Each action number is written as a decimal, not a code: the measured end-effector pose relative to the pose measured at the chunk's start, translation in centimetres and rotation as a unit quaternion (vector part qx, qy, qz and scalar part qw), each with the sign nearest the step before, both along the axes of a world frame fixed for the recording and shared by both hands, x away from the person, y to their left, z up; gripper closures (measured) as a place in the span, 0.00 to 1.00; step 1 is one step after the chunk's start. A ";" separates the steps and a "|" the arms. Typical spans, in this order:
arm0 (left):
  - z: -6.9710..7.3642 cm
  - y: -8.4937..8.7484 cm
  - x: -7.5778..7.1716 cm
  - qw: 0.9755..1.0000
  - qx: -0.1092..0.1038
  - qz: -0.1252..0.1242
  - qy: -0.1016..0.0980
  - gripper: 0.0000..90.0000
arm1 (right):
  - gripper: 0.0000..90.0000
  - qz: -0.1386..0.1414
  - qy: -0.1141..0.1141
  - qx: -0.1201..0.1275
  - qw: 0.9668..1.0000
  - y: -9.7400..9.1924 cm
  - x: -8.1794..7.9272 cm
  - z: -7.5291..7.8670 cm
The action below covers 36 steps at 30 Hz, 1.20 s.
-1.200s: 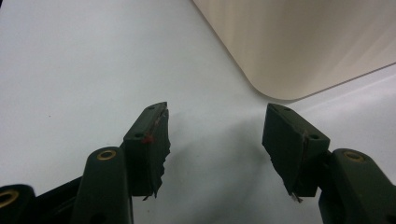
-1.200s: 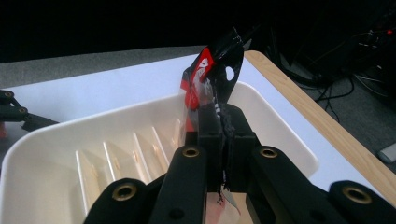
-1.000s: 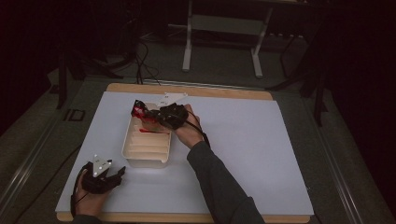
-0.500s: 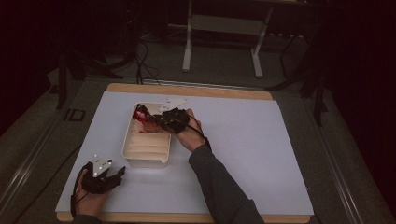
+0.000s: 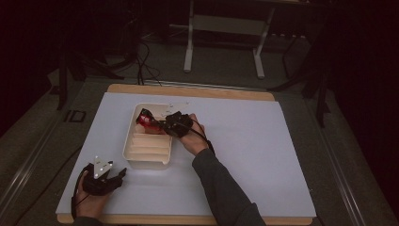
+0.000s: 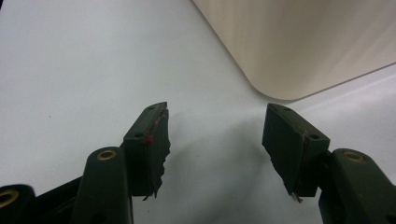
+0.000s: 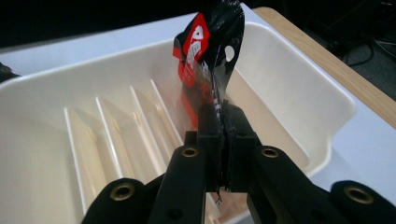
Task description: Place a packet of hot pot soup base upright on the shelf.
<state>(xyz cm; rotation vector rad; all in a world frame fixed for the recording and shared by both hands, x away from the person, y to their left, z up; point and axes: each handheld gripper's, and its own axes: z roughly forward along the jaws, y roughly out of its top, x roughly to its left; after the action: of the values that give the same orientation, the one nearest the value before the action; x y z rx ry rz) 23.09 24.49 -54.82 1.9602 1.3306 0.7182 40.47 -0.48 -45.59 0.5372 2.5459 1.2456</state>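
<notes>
A: What is the right gripper [image 7: 223,140] doing?

B: Its two black jaws are pressed tight on a red and black snack packet [image 7: 208,60]. The packet sticks up past the tips and is pinched near its lower edge.

A: Where is the packet?

B: It hangs over the white tray with ribs [image 5: 134,141], at the tray's far end. In the high view the packet [image 5: 145,121] sits just left of the right gripper [image 5: 162,125], above the far end, and I think it isn't resting on the tray floor yet.

A: How should it go in?

B: Slowly, I think. Lower the packet until its bottom sits on the ribs, keep it away from the tray wall, and only then let the jaws part. If they let go too high, the packet may tip over or slide out.

A: And the left gripper [image 5: 110,176]?

B: It rests on the white desk [image 5: 244,155] near the front left corner, just off the tray's near corner. Its jaws are spread wide with nothing between them. In the left gripper view the tray's rounded corner [image 6: 289,51] is just ahead of the left gripper [image 6: 215,133].
</notes>
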 end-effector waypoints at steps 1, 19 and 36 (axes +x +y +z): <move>0.0 0.0 0.0 1.000 0.001 0.000 0.000 0.46 | 0.96 0.000 0.000 -0.003 1.000 0.0 0.0 0.0; 0.0 0.0 0.0 1.000 0.000 0.000 0.000 0.46 | 0.59 0.004 0.016 0.004 1.000 -0.9 -0.3 1.6; 0.0 0.1 0.0 1.000 -0.002 0.002 0.001 0.46 | 0.56 -0.011 0.019 0.011 1.000 -3.4 -1.2 3.6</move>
<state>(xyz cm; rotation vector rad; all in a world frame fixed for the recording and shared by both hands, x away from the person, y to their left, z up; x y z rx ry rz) 23.12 24.55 -54.82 1.9564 1.3354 0.7152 39.31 -3.85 -41.99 0.5991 2.5523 1.2695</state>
